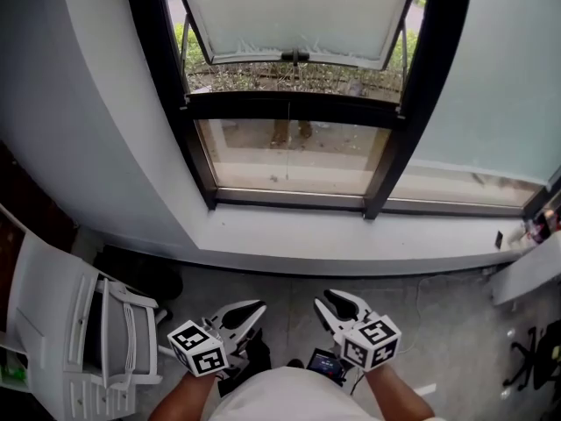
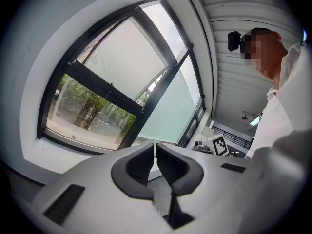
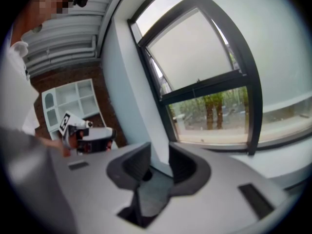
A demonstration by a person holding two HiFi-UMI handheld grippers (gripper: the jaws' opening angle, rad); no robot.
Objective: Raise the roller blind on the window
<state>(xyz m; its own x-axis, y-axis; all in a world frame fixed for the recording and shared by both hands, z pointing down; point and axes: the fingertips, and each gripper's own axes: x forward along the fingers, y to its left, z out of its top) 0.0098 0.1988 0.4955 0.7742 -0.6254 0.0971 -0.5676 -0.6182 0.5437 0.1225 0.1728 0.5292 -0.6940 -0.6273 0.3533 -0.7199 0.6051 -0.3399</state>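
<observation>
Okay, roller blind (image 1: 298,11) hung over the upper pane of the black-framed window (image 1: 412,103), its bottom bar with a small dark pull (image 1: 294,57) just above the black crossbar (image 1: 294,105); the lower pane was uncovered, with plants and ground outside. White sill (image 1: 351,235) ran below the frame. Both tools were held low near the person's body, over grey floor (image 1: 456,323), well apart from the blind. Left gripper (image 1: 259,306) had its jaws pressed together, nothing between them. Right gripper (image 1: 326,305) had its jaws apart with a moderate gap, nothing between them, only wall and window beyond. White shelf unit (image 1: 79,340) stood at the left
</observation>
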